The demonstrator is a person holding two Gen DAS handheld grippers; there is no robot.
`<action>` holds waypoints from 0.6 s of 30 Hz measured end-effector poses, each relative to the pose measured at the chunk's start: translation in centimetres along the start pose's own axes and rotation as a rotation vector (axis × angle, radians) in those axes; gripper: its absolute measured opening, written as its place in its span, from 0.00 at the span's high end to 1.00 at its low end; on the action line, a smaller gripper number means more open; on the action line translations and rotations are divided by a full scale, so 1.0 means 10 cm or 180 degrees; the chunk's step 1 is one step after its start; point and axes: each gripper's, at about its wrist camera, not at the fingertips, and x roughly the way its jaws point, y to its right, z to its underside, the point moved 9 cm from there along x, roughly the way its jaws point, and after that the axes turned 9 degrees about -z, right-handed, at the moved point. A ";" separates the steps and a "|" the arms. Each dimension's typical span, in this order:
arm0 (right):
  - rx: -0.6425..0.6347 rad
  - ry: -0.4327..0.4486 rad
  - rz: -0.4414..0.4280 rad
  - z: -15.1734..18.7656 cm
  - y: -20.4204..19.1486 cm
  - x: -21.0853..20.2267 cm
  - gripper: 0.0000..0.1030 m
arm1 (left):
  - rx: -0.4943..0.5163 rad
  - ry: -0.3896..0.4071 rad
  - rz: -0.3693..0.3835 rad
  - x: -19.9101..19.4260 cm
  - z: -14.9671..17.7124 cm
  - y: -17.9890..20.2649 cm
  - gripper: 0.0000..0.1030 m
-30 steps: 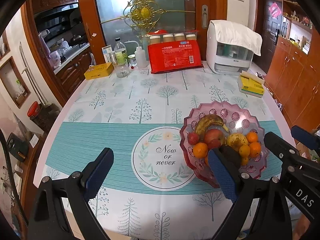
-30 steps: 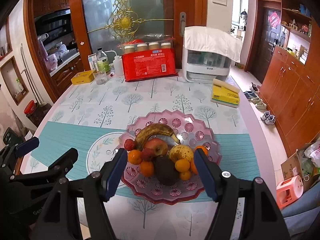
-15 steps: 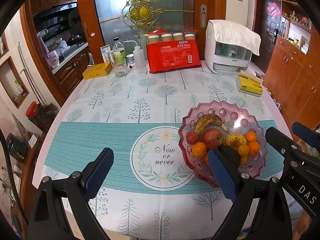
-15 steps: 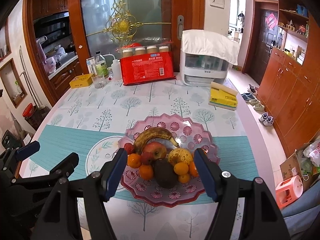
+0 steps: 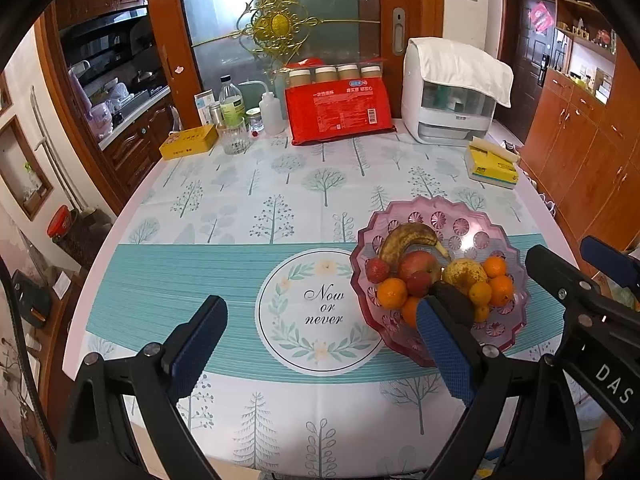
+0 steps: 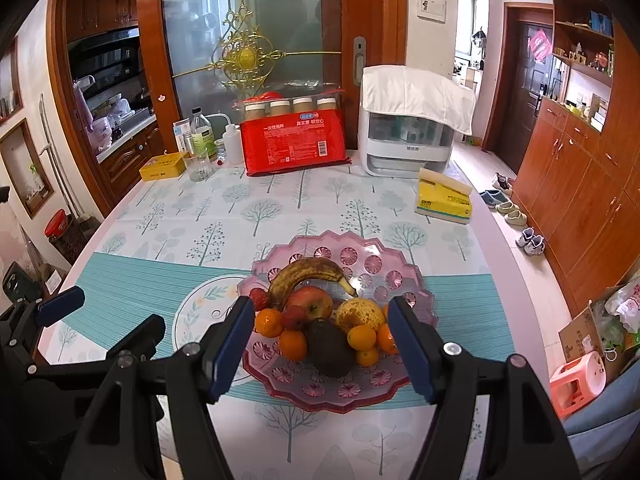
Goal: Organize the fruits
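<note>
A pink glass bowl (image 6: 404, 276) sits near the front right edge of the table (image 5: 240, 200), partly on the teal band of the cloth. In it lie a banana (image 6: 308, 274), an apple (image 6: 312, 302), an avocado (image 6: 330, 346), a yellow fruit (image 6: 360, 314) and several small oranges (image 6: 269, 322).

The right gripper (image 6: 322, 346) hangs over the table's front edge, jaws wide apart and empty, framing the bowl. The left gripper (image 5: 320, 340) is beside it to the left, also spread and empty.

At the back edge stand a red packet (image 5: 338, 110) and a white appliance (image 5: 452, 96).
</note>
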 end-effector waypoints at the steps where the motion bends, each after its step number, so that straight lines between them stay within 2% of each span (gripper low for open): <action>1: -0.0002 -0.0002 0.0004 0.00 0.00 0.00 0.32 | -0.0007 -0.0002 0.0001 0.00 0.00 -0.02 0.08; 18: 0.0004 -0.0002 0.0017 0.01 0.00 -0.01 0.32 | -0.0072 -0.0024 -0.0012 0.01 0.01 -0.14 0.08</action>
